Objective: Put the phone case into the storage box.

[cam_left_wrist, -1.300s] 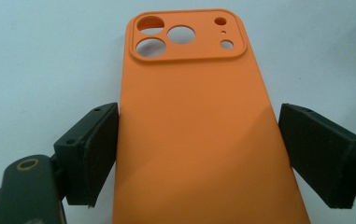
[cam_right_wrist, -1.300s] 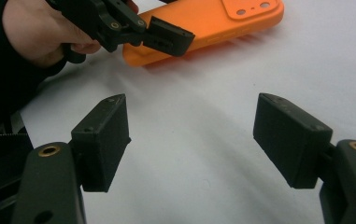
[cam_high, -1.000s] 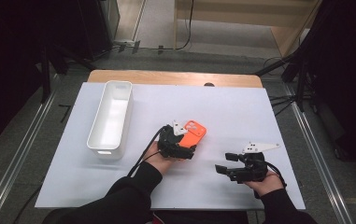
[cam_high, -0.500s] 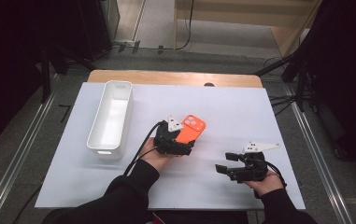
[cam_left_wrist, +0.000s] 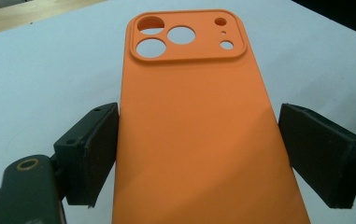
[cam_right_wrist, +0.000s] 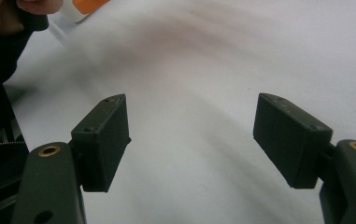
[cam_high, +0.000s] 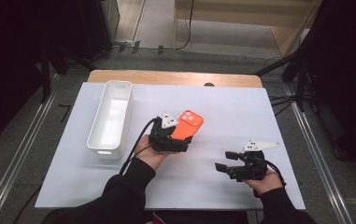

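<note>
From above, we hold the orange case (cam_high: 188, 126) in our left gripper (cam_high: 178, 140), just over the white mat (cam_high: 222, 102), beside the bin (cam_high: 110, 119) (its likely destination).

Left gripper view: pads (cam_left_wrist: 98, 149) clamp the case's edges.

Right gripper view: the right gripper (cam_right_wrist: 192, 140) gapes, empty, ready to assist.

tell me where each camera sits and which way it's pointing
High view: above the person's side, looking forward and down on the white table; both forearms, left gripper, right gripper, white bin.
Left gripper view: rides the left gripper, looking along its jaws, closed on the orange phone case.
Right gripper view: rides the right gripper, jaws open over bare table; a hand at top left.
Shared: the case, also in the high view.
</note>
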Demonstrator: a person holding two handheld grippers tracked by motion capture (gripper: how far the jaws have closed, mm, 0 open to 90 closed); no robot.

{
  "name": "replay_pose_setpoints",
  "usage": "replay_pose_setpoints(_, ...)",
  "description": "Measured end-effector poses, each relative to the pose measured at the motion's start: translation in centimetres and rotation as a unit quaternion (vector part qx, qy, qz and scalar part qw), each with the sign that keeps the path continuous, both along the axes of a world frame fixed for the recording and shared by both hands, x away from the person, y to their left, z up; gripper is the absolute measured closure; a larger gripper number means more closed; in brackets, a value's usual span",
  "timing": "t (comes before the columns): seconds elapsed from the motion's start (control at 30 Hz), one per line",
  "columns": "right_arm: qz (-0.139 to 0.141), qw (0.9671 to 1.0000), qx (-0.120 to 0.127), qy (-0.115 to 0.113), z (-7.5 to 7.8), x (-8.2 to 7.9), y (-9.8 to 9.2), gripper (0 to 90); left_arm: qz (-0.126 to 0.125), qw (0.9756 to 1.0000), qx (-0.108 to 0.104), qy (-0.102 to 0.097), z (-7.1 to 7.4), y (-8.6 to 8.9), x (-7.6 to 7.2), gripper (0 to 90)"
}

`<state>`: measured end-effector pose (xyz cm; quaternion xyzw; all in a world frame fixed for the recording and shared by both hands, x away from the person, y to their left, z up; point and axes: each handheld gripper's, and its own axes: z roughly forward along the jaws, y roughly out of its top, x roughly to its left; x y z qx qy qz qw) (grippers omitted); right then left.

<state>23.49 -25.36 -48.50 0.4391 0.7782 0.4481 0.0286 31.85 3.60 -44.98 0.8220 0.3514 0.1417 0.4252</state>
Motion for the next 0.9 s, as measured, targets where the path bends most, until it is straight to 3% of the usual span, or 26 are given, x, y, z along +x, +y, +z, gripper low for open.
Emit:
replay_pose_setpoints(0.43, -0.018, 0.9995, 0.027, 0.000, 0.9, 0.3, 0.2, 24.8, 0.009, 0.9997, -0.023, -0.009, -0.1, 0.2, -0.8, 14.9)
replay_pose_setpoints(0.7, -0.029, 0.9987, 0.041, -0.006, 1.7, 0.7, 0.4, 24.2, 0.020, 0.9983, -0.054, -0.013, -0.3, 0.7, -1.2, 14.9)
replay_pose_setpoints(0.83, -0.040, 0.9974, 0.059, -0.001, 2.5, 1.1, 0.7, 24.2, 0.032, 0.9962, -0.080, 0.002, -0.7, 1.0, -1.3, 14.9)
replay_pose_setpoints(0.9, -0.046, 0.9968, 0.065, 0.005, 2.7, 1.3, 0.8, 24.2, 0.035, 0.9959, -0.084, 0.005, -0.9, 1.0, -1.4, 14.9)
